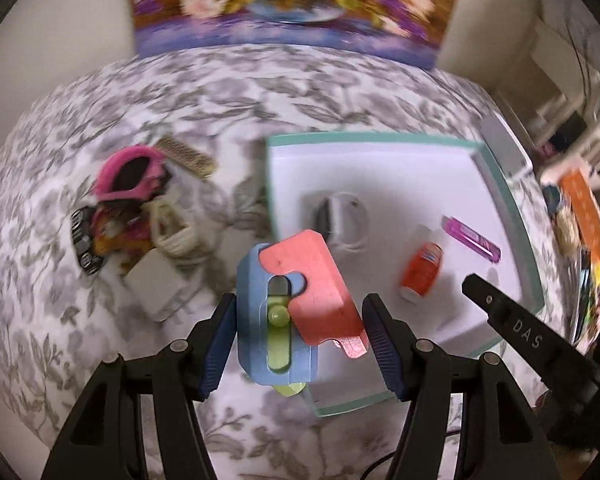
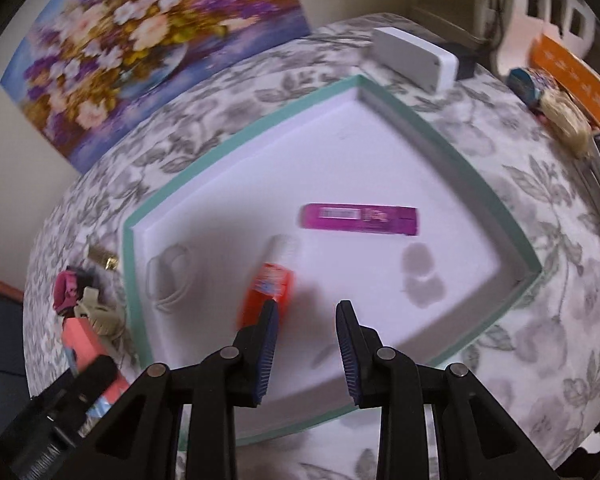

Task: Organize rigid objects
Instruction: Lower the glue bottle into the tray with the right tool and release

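Jaws of the left gripper [image 1: 300, 334] are clamped part-way open on a blue and coral plastic toy [image 1: 296, 308], which is held above the near left corner of a white tray [image 1: 380, 168] with a teal rim. Jaws of the right gripper [image 2: 306, 354] are seen with a gap between the pads, yet they stand at their narrowest and nothing is gripped between them; they are held over the tray. An orange bottle [image 2: 270, 286] and a purple stick [image 2: 360, 220] are seen lying on the tray floor, near each other. Small items [image 1: 132, 216] are piled on the floral table [image 1: 180, 92] left of the tray.
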`<act>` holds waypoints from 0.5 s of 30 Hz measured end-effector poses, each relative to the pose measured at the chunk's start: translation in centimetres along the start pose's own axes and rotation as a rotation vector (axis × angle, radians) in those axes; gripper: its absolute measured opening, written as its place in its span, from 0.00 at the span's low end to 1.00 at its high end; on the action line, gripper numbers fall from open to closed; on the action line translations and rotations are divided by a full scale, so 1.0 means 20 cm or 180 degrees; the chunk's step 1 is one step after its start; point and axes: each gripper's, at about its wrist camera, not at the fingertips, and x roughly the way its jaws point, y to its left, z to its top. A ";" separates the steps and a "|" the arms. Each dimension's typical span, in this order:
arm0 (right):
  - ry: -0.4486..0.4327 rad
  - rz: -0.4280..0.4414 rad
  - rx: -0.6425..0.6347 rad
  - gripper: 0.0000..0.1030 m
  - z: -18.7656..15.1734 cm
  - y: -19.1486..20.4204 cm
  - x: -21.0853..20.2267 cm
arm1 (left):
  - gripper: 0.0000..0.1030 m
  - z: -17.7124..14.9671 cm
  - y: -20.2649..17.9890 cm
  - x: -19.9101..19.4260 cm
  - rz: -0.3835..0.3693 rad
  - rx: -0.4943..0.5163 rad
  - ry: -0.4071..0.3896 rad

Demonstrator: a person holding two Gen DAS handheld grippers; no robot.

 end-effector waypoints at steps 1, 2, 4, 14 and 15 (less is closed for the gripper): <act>-0.0001 0.0009 0.0030 0.31 0.00 -0.02 0.00 | 0.63 0.00 -0.02 0.01 -0.0001 0.0042 0.0005; -0.0006 0.0015 0.0056 0.31 0.01 -0.03 0.00 | 0.63 0.00 -0.04 0.02 -0.0013 0.0072 0.0023; -0.0015 0.0020 0.0082 0.31 0.01 -0.05 0.00 | 0.63 0.00 -0.05 0.06 -0.0037 0.0101 0.0073; 0.0047 0.0003 0.0043 0.31 0.00 -0.04 0.03 | 0.63 -0.01 -0.12 0.12 -0.0030 0.0314 0.0081; 0.0048 -0.0001 0.0044 0.31 0.00 -0.04 0.03 | 0.63 -0.01 -0.12 0.12 -0.0024 0.0328 0.0087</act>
